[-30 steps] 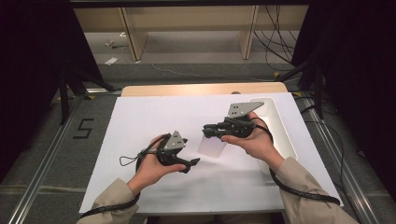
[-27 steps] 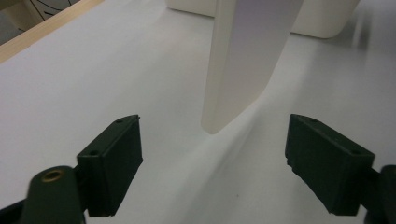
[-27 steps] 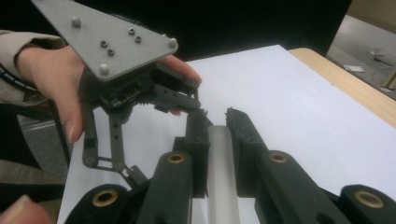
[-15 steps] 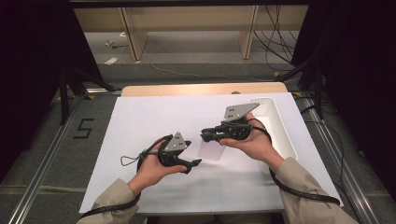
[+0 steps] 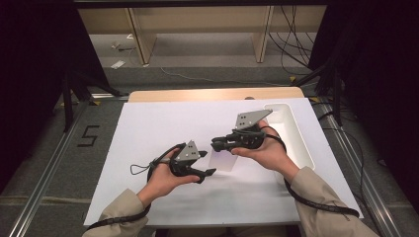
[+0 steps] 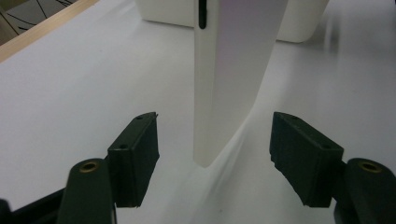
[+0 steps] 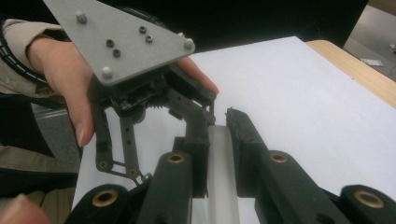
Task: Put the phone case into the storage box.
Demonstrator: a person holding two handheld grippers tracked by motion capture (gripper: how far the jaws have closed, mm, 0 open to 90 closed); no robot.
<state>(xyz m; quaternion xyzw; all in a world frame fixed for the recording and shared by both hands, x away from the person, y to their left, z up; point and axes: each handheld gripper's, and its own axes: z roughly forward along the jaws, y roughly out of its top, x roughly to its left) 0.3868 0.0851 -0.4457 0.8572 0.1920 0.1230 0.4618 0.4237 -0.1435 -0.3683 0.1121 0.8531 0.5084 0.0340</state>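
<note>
A thin white slab (image 5: 223,160) hangs on edge over the white tabletop (image 5: 148,128), its long face pale and plain. My right gripper (image 5: 216,144) is shut on its upper edge; in the right gripper view the black pads (image 7: 198,154) clamp the slab (image 7: 219,177) from both sides. My left gripper (image 5: 210,173) reaches in from the left and below. In the left gripper view the slab (image 6: 233,70) stands between my open left gripper (image 6: 215,123). Its pads (image 6: 135,154) have just been closing and remain apart from the slab. The left gripper (image 7: 140,88) shows beyond the slab in the right gripper view.
A white oblong tray (image 5: 291,133) lies at the table's right side, also seen far off in the left gripper view as the tray (image 6: 299,18). A wooden strip (image 5: 212,94) edges the table's far side. Cables trail from both grippers.
Both hands hold nearly the same place. The left gripper's jaws stand a little narrower around the slab than before.
</note>
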